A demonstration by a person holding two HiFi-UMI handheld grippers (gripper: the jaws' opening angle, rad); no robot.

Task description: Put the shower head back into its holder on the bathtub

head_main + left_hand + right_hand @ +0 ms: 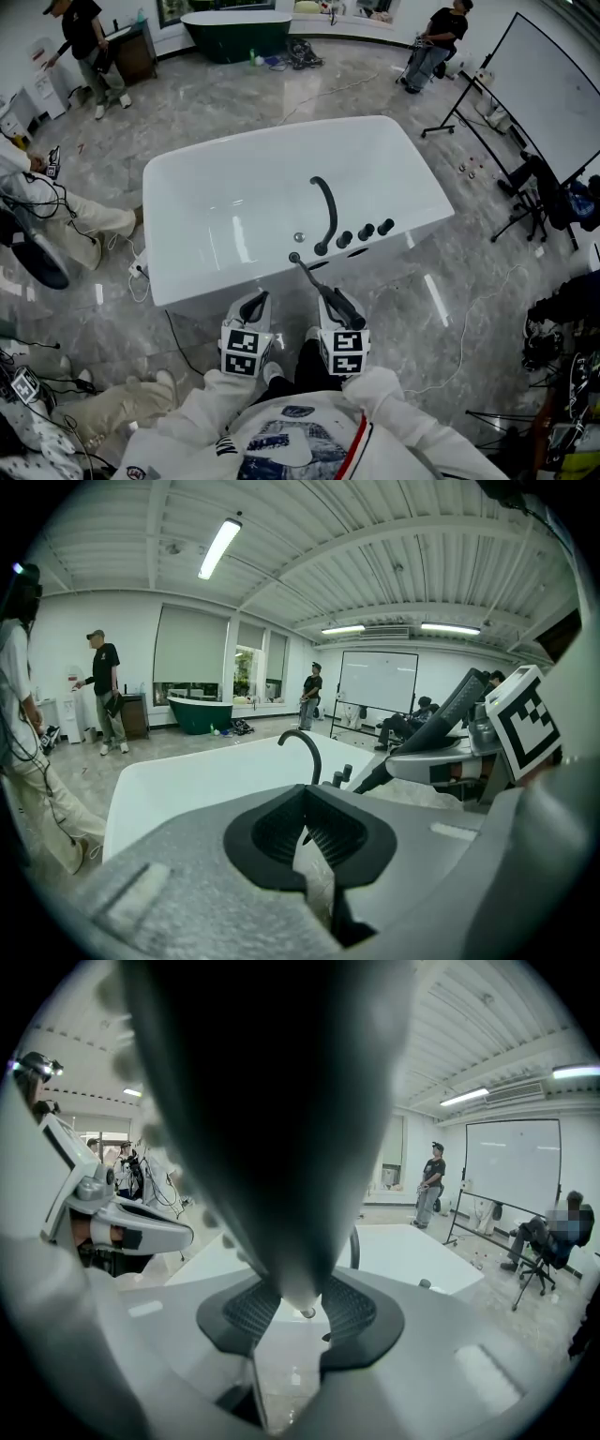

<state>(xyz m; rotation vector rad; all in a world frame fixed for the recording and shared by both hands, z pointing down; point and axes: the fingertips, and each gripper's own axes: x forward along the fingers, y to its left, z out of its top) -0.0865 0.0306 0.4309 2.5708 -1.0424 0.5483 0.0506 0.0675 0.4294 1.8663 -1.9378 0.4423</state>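
Observation:
A white bathtub (234,206) stands in front of me, with a black arched faucet (326,214) and a row of black knobs (366,232) on its near right rim. I cannot tell the holder apart from these fittings. My right gripper (330,298) is shut on the dark shower head (319,281), whose thin end points at the tub rim. In the right gripper view the shower head (281,1129) fills the top and tapers down between the pads (349,1309). My left gripper (255,302) is beside it, shut and empty, just short of the tub's near wall.
Several people stand or sit around the room on the grey marble floor. A whiteboard on a stand (553,84) is at the right, and a dark green tub (234,33) at the back. Cables and gear lie at the left and lower right. A person's legs (112,408) stretch out at the lower left.

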